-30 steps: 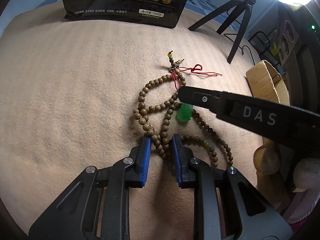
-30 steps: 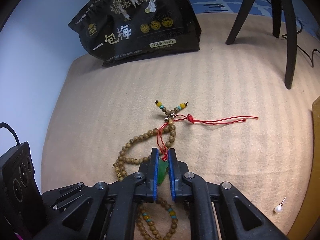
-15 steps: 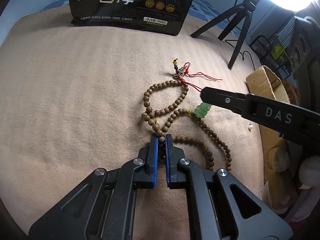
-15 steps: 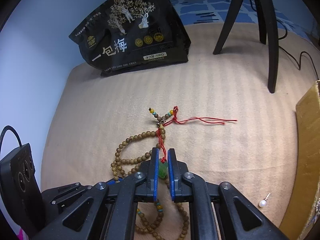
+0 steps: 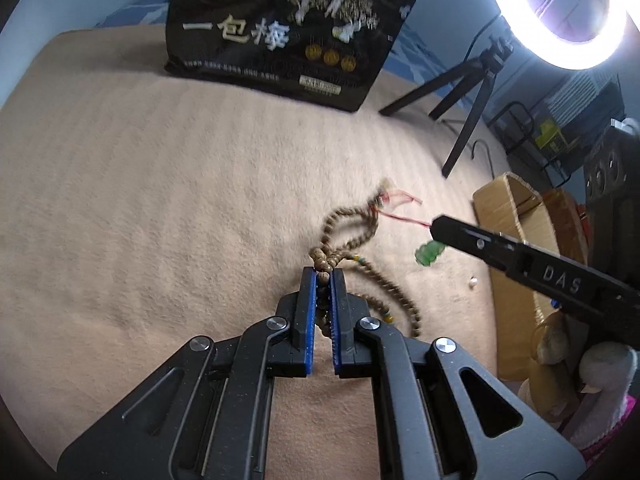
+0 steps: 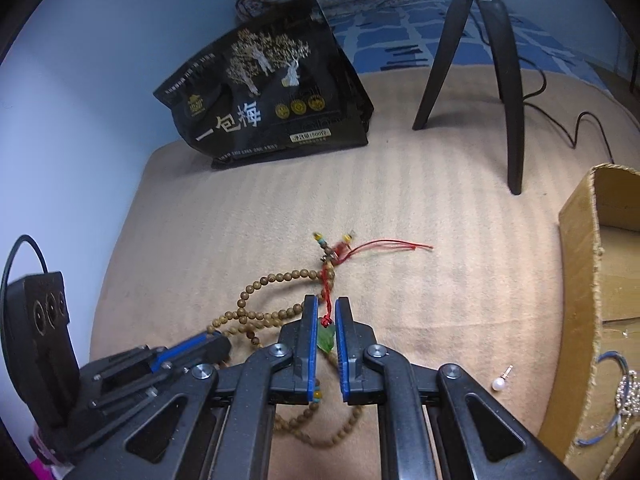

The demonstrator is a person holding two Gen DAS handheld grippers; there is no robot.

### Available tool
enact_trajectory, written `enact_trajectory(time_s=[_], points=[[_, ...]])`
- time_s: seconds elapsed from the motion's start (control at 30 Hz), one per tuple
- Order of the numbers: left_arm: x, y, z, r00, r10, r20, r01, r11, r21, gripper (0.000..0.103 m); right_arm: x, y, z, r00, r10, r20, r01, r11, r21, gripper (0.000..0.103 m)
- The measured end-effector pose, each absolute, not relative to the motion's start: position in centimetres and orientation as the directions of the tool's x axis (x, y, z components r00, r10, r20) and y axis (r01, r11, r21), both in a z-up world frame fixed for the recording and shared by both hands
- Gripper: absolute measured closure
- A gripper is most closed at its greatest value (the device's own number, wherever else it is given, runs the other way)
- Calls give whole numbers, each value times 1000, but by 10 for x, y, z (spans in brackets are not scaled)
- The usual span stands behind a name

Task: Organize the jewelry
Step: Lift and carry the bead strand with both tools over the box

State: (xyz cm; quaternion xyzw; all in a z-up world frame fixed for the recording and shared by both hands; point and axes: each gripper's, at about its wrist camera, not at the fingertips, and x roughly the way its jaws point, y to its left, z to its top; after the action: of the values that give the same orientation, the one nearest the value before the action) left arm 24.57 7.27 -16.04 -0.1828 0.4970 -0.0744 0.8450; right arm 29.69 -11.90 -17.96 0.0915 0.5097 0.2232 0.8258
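Far left, a black snack bag [image 5: 280, 36] with gold tree print stands at the back of the tan blanket [image 5: 140, 200] that carries everything. In the middle, the left claw [image 5: 323, 292] is pressed together on a bunched section of the wooden bead necklace [image 5: 352, 236], with several strands caught between its blue pads. From that pinch the bead loops run away and a little right toward the tassel end with its yellow and teal beads [image 6: 334, 244]; a further loop trails near and right past the claw.

To the right, the right claw [image 6: 327, 330] pinches the green pendant [image 6: 326, 338], which sits between the pads. Its red cord [image 6: 329, 300] rises from the pads straight ahead to the tassel knot, then a loose tail lies off to the right on the blanket. In the left wrist view the pendant [image 5: 429, 252] looks lifted clear of the blanket, right of the beads and apart from them, with the cord drawn fairly taut between.

So the matter turns on this line: pendant on the right, beads held on the left, and the cord's long axis running far-left from the right claw to the knot. Pulling further right along that line looks like the way to free the pendant from the beads; the knot could snag.

Further right, a pearl earring [image 6: 500, 382] lies alone on the blanket, just beside a cardboard box [image 6: 580, 264], in which some other jewelry appears to lie. A black tripod [image 6: 480, 60] stands behind, under a ring light [image 5: 572, 12].
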Motion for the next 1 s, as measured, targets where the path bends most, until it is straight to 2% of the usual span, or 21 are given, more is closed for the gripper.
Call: enact_trajectory(time_s=[0.6, 1.0], points=[[208, 88, -100, 600, -297, -743, -8, 926, -377, 99, 277, -161, -143, 452, 492, -744, -214, 869, 445, 97], [187, 13, -80, 576, -375, -726, 177, 925, -337, 99, 250, -141, -122, 449, 540, -712, -291, 842, 455, 97]])
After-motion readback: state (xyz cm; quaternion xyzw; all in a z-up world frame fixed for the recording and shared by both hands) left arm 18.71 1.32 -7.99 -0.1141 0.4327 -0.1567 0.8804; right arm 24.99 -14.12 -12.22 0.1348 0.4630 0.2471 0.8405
